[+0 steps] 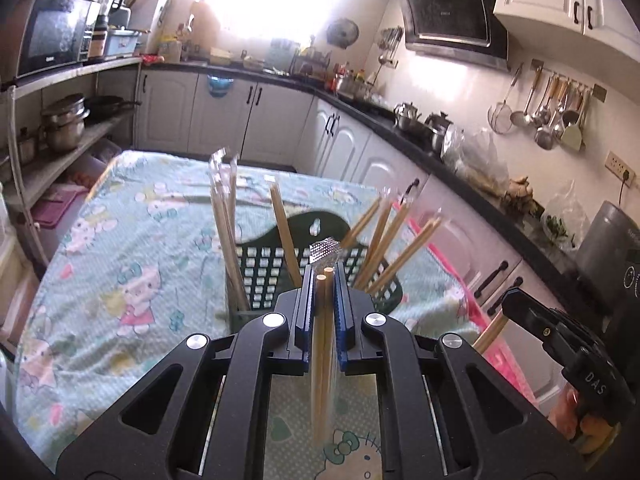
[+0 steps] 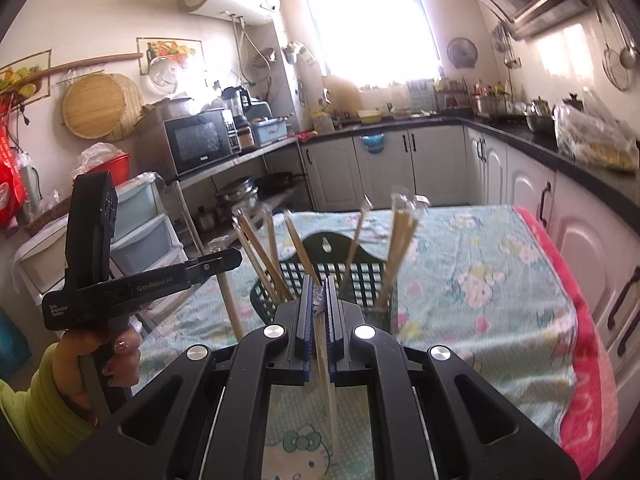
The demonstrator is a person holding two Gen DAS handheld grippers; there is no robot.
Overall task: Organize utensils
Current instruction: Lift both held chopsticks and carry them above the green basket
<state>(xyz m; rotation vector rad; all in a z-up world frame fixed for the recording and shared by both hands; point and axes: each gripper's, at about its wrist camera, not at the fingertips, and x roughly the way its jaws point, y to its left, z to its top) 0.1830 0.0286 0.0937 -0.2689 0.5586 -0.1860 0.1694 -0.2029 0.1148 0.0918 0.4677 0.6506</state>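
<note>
Several chopsticks already stand in the holder (image 1: 256,276) at twelve o'clock on the desk (image 1: 120,240). My left gripper (image 1: 324,280) and right gripper (image 2: 319,292) each pinch another wrapped pair (image 1: 325,340), not yet dropped in.

Chopsticks (image 1: 286,236) stand in the basket (image 1: 260,276) on the table (image 1: 120,264).

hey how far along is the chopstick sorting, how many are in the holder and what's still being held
Done: several wrapped chopstick pairs already stand in the dark green holder on the table. In hand: the left gripper is shut on one pair of chopsticks; the right gripper is shut on another wrapped pair. Left: both pairs still need dropping into the holder. No other loose ones are visible.
</note>
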